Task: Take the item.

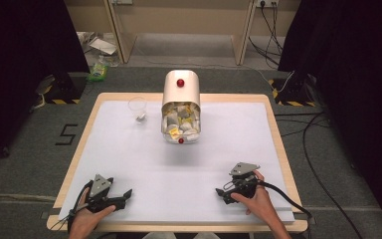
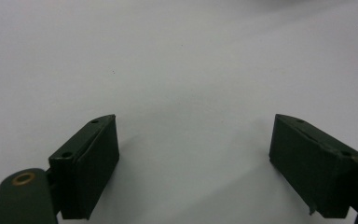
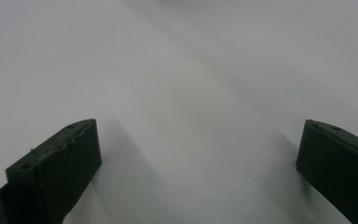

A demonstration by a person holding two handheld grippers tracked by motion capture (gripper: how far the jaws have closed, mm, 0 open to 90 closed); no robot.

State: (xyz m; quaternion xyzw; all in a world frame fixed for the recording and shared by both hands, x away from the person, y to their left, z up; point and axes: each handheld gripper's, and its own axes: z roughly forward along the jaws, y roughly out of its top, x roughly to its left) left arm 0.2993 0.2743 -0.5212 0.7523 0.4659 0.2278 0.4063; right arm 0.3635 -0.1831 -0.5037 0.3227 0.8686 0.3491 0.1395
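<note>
A white mat (image 1: 129, 149) covers a wooden table, and a tall cream canister (image 1: 181, 105) stands at its far middle; everything else is placed from that canister.

Near and well to the left of the canister, at the mat's near edge, a person's left hand (image 1: 82, 219) holds the left gripper (image 1: 124, 195). It lies low on the mat, pointing right. In the left gripper view its two black jaws stand wide apart, released, with bare white mat between them.

Just left of the canister stands a clear plastic cup (image 1: 138, 109), upright, with something small and pale in its bottom.

The canister itself has a red knob on top and another at its base. Its open front shows a heap of white and yellow sachets (image 1: 180, 123).

Near and to the right of the canister, the right hand (image 1: 258, 201) holds the right gripper (image 1: 221, 193), pointing left. Its jaws are likewise spread wide, grasping nothing, resting over bare mat.
</note>
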